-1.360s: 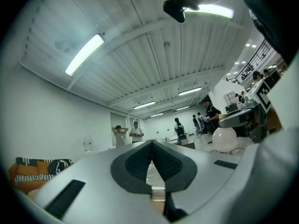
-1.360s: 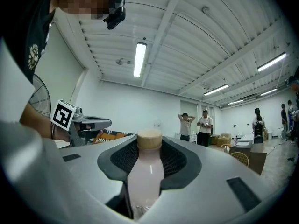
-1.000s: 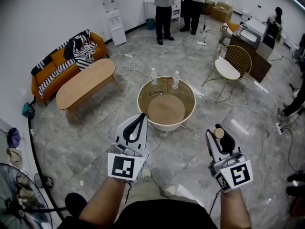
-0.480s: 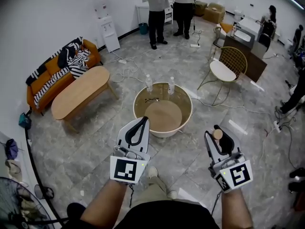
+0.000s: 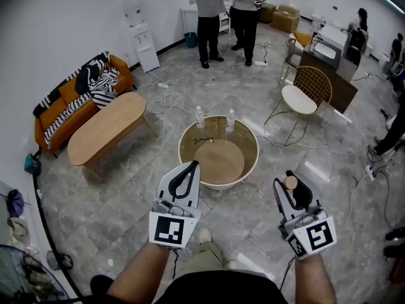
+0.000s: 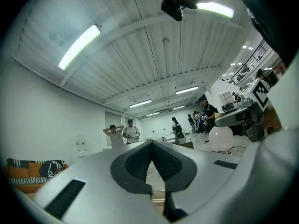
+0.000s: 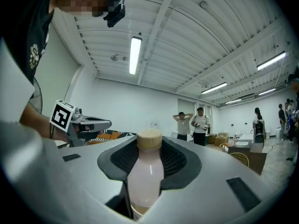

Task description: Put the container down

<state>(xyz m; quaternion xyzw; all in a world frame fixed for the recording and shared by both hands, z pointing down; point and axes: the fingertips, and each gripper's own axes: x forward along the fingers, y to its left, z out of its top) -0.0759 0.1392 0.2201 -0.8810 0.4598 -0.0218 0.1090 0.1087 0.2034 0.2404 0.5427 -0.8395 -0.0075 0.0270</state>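
The right gripper (image 5: 290, 185) is held out level over the grey marble floor (image 5: 253, 223), its fingers (image 7: 180, 160) pinching the container (image 7: 145, 171), a pale, milky bottle with a cork-coloured cap that stands upright between the pads, in the air and well clear of any surface. The left gripper (image 5: 188, 168) is held beside it with its fingers (image 6: 135, 160) pressed together at the tips and nothing between them. Just ahead of both stands a round bench (image 5: 253, 163) with a raised cream rim. On its far side stand two clear water bottles (image 5: 200, 116), side by side and upright, with a pair of glasses (image 5: 204, 140) lying in front of the left one; the nearer part of its top is bare. Only open floor lies between the grippers and that rim. To the left are an oval wooden bench (image 5: 104, 128) and an orange sofa (image 5: 57, 109) draped with striped cloth. A gold wire chair (image 5: 307, 90) stands to the right, with loose cables (image 5: 288, 145) trailing across the floor near it. Two people (image 5: 209, 11) stand by the far wall, beside a white water dispenser (image 5: 144, 37).
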